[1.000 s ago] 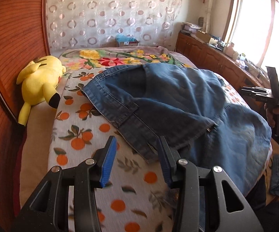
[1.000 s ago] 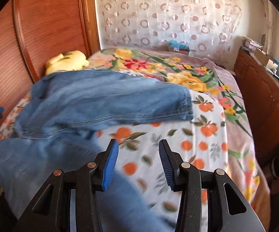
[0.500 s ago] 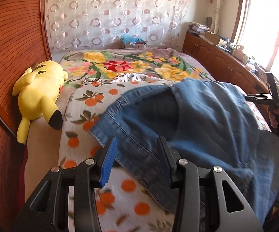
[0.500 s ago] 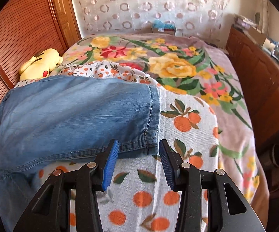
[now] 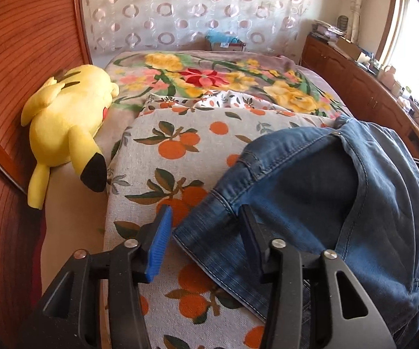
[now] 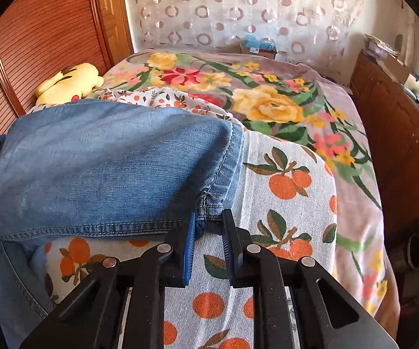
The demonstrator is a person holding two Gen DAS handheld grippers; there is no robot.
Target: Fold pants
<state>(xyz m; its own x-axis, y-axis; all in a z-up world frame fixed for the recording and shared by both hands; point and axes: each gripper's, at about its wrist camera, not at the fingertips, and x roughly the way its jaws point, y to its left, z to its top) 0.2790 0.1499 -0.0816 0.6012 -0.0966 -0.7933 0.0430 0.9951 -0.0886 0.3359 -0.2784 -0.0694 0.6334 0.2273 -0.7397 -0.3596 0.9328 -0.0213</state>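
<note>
Soft, faded denim jeans (image 6: 105,168) with stitched seams lie bunched on the orange-print sheet (image 6: 291,174). Half a second ago the right gripper (image 6: 206,232) stood wide; now its jaws have narrowed onto the hem corner. The left gripper (image 5: 203,235) gapes open, holding nothing, the waistband edge lying between its blue pads. A plush Pikachu (image 5: 67,122) rests alongside.

The left gripper (image 5: 203,226) was low over the bed, its two fingers spread wide and pointing forward, with the waistband of the jeans (image 5: 311,203) lying between them. The right gripper (image 6: 208,226) was also low, its fingers drawn closer together around a hem corner of the jeans.
</note>
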